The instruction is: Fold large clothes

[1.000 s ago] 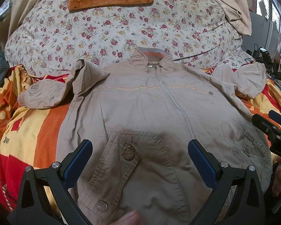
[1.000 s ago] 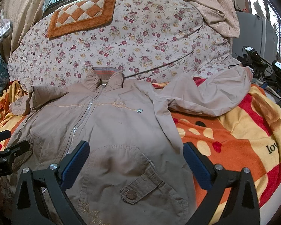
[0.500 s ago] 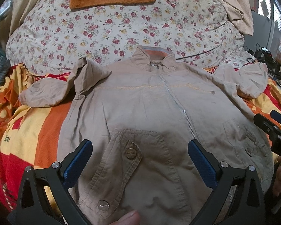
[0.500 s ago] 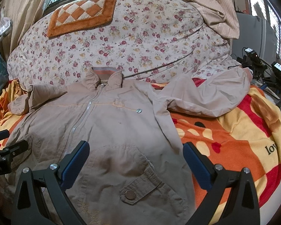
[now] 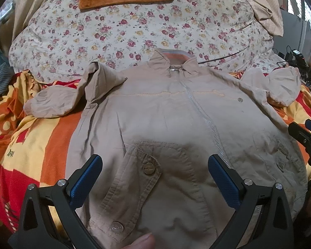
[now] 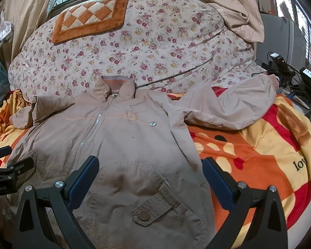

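Note:
A beige zip jacket lies front-up and zipped on the bed, collar away from me; it also shows in the right wrist view. Its left sleeve is bunched beside the body. Its right sleeve spreads out to the right. My left gripper is open above the lower left pocket, holding nothing. My right gripper is open above the lower right pocket, holding nothing. Each gripper shows at the edge of the other's view.
An orange, red and yellow blanket covers the bed under the jacket. A floral duvet is heaped behind the collar with an orange checkered mat on it. Cameras and cables stand at the far right.
Both views have shifted slightly, with the jacket sitting a little lower in the left view. The jacket itself has not moved and both grippers stay open.

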